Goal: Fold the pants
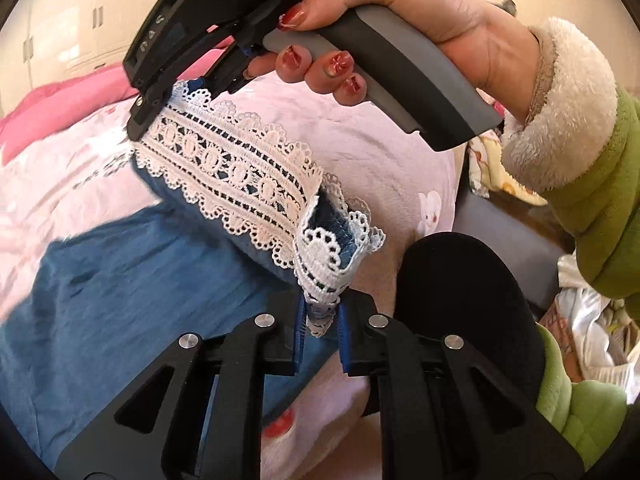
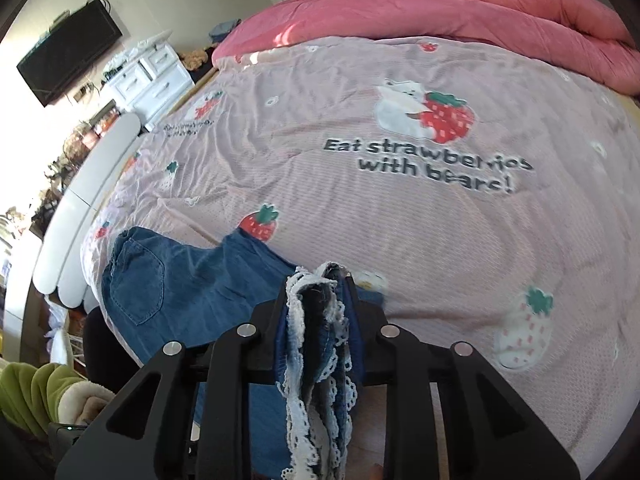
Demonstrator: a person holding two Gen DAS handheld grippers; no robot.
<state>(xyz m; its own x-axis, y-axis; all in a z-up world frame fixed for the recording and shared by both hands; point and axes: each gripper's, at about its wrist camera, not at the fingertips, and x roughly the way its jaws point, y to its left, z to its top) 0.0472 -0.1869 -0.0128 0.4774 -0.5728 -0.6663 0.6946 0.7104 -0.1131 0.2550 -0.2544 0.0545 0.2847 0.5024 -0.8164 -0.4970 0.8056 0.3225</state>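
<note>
In the left wrist view, the left gripper (image 1: 323, 330) fills the bottom of the frame, its two blue-padded fingers pinching one corner of a white lace cuff (image 1: 240, 176) at the end of a pair of blue denim pants (image 1: 120, 264). From that corner the lace band runs up and to the left across the middle of the frame, stretched fairly straight. At its far end, in the upper left, the right gripper (image 1: 160, 98) grips the other corner; its tips are hidden behind the lace, but it appears closed on the cloth. The person's right hand (image 1: 400, 12), with red painted nails and a fluffy green sleeve, holds that tool's grey handle at the top of the frame.

In the right wrist view, the right gripper's fingers at bottom centre are pressed onto a bunched wad of lace and denim. Beyond and to the left, the rest of the pants lies on a pink bedspread (image 2: 400, 220) printed with strawberries, with a back pocket (image 2: 138, 280) at lower left. A pink quilt (image 2: 460, 4) lies at the top of the frame.

Both tools hold the same cuff edge, so neither is nearer. The pants' long axis seems to run from the lifted cuff toward the pocket end, which looks like the direction a fold would travel.
</note>
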